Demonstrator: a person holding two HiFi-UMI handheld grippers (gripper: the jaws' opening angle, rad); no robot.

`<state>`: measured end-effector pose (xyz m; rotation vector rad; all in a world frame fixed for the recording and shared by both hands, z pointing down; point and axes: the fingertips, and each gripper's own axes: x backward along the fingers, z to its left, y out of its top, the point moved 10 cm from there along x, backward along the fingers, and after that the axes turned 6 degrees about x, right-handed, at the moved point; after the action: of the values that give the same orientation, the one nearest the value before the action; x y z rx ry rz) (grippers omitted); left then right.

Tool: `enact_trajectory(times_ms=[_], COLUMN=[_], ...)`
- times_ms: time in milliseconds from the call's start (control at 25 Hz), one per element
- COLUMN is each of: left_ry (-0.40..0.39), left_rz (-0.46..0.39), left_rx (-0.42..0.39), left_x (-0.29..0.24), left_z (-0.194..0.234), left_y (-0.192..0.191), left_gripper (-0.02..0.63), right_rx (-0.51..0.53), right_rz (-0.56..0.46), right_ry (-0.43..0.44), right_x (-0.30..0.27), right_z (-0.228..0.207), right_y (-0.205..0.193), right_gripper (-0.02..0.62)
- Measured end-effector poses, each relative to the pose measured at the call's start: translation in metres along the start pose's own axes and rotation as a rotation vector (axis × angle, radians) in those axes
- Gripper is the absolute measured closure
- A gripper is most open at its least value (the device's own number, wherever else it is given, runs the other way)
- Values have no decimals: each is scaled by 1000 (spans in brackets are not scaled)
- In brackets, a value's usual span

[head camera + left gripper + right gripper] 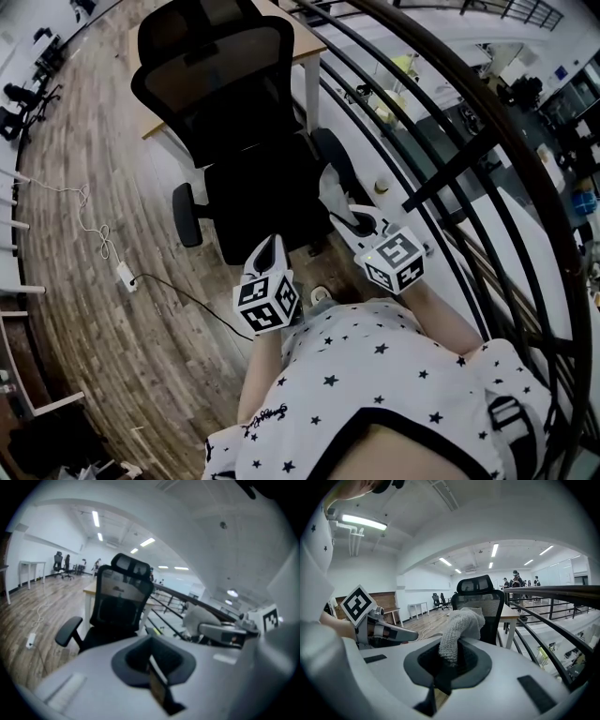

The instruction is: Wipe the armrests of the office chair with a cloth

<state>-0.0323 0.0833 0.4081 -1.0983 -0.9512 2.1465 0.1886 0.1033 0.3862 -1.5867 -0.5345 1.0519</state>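
Observation:
A black mesh office chair (239, 122) stands in front of me, one armrest (187, 216) at its left and the other armrest (334, 157) at its right. My right gripper (352, 217) is shut on a pale knitted cloth (459, 625), which it holds close above the seat's right side, beside the right armrest. In the head view the cloth (335, 192) hangs just short of that armrest. My left gripper (271, 247) is shut, holds nothing and hovers before the seat's front edge. The left gripper view shows the chair (119, 606) and its left armrest (68, 631) ahead.
A wooden desk (155, 124) stands behind the chair. A black metal railing (450, 141) runs close along the right. A white power strip (125, 275) with cables lies on the wood floor at the left. More chairs (23, 103) stand far left.

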Motion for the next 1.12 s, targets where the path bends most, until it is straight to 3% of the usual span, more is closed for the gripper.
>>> enact_trajectory(times_ms=[760, 1120], left_ry=[16, 59], left_rz=[47, 64], left_rx=[35, 66], left_x=[-42, -88], left_z=[29, 30], left_y=[20, 29], left_gripper=[601, 601], right_rx=[-27, 16], right_rz=[94, 151], right_ry=[-48, -3], right_x=[-40, -79], right_z=[-43, -94], right_y=[-3, -9], right_gripper=[568, 568])
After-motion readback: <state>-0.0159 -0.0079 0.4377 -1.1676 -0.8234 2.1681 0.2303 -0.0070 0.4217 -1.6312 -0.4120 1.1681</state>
